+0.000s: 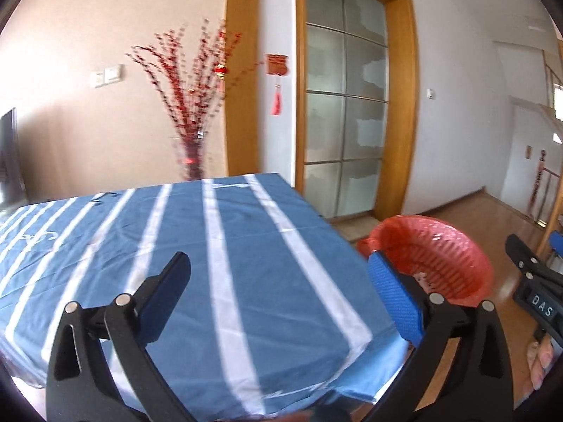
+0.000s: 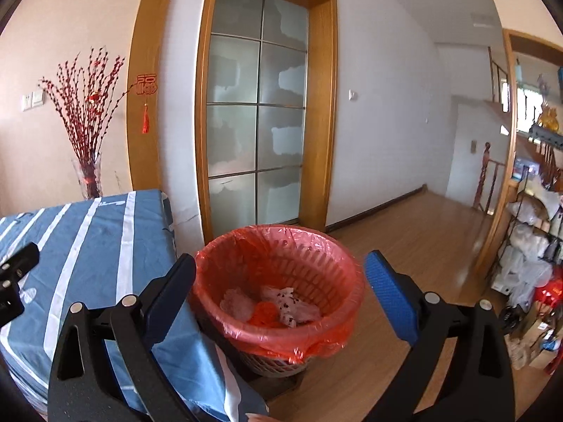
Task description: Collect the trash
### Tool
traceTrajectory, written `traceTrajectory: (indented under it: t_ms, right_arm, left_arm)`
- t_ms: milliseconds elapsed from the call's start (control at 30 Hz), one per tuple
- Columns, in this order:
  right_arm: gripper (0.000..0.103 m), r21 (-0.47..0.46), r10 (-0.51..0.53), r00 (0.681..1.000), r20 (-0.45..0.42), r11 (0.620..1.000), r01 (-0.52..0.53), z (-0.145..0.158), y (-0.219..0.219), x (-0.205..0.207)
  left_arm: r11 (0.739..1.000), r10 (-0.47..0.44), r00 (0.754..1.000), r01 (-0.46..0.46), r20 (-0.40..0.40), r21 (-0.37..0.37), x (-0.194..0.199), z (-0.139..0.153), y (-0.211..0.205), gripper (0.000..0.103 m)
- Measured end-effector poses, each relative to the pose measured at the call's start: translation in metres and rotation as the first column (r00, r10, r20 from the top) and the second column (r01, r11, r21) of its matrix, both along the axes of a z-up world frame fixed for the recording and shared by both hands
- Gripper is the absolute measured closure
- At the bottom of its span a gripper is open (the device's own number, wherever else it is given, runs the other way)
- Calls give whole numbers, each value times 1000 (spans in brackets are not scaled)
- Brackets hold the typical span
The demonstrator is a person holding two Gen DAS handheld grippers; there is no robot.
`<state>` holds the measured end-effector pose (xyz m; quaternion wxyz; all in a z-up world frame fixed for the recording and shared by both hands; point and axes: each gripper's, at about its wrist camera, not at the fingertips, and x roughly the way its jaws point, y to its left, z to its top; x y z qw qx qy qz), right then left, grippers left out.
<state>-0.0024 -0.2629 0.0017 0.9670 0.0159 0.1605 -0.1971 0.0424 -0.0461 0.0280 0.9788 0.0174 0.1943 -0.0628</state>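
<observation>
Left claw (image 1: 278,292): jaws spread wide, nothing between them. Left finger black, seen edge-on; right finger shows its blue textured pad (image 1: 396,302). Claw points forward and slightly downward.

Right claw (image 2: 279,290): jaws likewise wide apart, pads pressing on nothing. Blue pad visible on the right finger (image 2: 390,299); left finger dark. Points forward, tilted a little down.

In the left wrist view the right claw's body shows at the far right edge, with fingertips of the holding hand (image 1: 540,365) beneath it. The two claws sit side by side, apart.
</observation>
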Motion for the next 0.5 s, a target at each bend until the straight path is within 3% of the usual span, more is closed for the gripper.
traceTrajectory:
  t_ms: [167, 500]
  right_arm:
    - [7, 30, 38, 999, -13, 999, -37, 1, 12, -14]
    - [7, 34, 30, 999, -40, 999, -29, -5, 31, -29]
  left_arm:
    - [998, 62, 996, -63, 59, 15, -25, 3, 14, 4]
    - [996, 90, 995, -91, 31, 9, -48, -9, 28, 4]
